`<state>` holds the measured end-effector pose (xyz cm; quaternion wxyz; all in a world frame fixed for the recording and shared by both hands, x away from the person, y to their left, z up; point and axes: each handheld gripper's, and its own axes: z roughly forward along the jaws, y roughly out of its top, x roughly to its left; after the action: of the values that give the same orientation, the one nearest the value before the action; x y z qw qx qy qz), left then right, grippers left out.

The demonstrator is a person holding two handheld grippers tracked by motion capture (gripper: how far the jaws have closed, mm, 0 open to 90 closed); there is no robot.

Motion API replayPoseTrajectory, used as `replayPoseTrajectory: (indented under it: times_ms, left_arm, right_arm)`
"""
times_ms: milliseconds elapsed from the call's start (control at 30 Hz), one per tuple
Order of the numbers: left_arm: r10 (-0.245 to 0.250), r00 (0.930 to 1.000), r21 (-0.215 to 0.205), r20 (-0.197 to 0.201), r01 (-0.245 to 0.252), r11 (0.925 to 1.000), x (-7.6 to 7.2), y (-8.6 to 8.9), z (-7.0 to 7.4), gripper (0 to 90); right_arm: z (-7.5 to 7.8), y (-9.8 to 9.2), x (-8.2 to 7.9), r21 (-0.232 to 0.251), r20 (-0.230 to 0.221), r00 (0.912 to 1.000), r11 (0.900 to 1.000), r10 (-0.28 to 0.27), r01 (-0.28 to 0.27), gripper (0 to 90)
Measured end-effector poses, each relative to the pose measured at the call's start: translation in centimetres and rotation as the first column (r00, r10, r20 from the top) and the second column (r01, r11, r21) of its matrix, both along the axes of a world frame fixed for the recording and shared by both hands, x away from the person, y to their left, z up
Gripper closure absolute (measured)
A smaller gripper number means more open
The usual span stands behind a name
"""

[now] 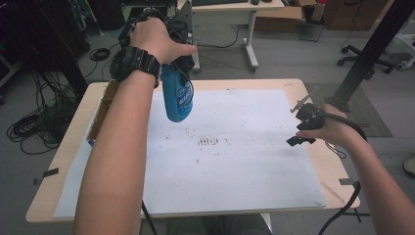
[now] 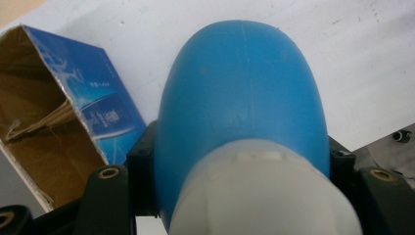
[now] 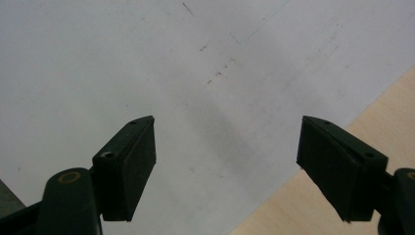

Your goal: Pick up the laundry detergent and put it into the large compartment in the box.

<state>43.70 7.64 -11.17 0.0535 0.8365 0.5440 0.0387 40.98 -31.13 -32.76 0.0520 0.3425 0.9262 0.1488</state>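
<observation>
A blue plastic bottle (image 1: 176, 95) hangs bottom-down in the air over the left part of the white sheet (image 1: 230, 147), with my left gripper (image 1: 161, 46) shut on its upper end. In the left gripper view the bottle (image 2: 242, 93) bulges out between the two black jaws, its pale white section nearest the camera. My right gripper (image 1: 301, 126) hovers low over the sheet's right edge. In the right gripper view its jaws stand wide apart, open, nothing between the fingertips (image 3: 129, 161), over the sheet (image 3: 147, 58).
An open cardboard box (image 1: 100, 110) with a blue printed side (image 2: 98, 105) lies at the table's left edge, just below the bottle. The wooden table (image 1: 337, 166) shows bare along its right rim. Cables, desks and a chair stand on the floor beyond.
</observation>
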Motion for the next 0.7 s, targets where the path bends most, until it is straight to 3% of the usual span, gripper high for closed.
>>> replayPoseTrajectory:
  times_ms: [367, 700]
  left_arm:
    - [0.073, 0.9973, -0.006, 0.006, -0.073, 0.9973, 0.2, 1.7, 0.6, 37.9]
    - [0.144, 0.9896, -0.002, 0.006, -0.144, 0.9896, 0.0, 3.8, 0.9, 37.9]
  right_arm:
    - [-0.1, 0.0, 0.1, 0.001, -0.003, 1.0, 1.0, -0.003, 0.003, 22.7]
    - [-0.1, 0.0, 0.2, 0.0, -0.004, 1.0, 1.0, -0.004, 0.004, 22.8]
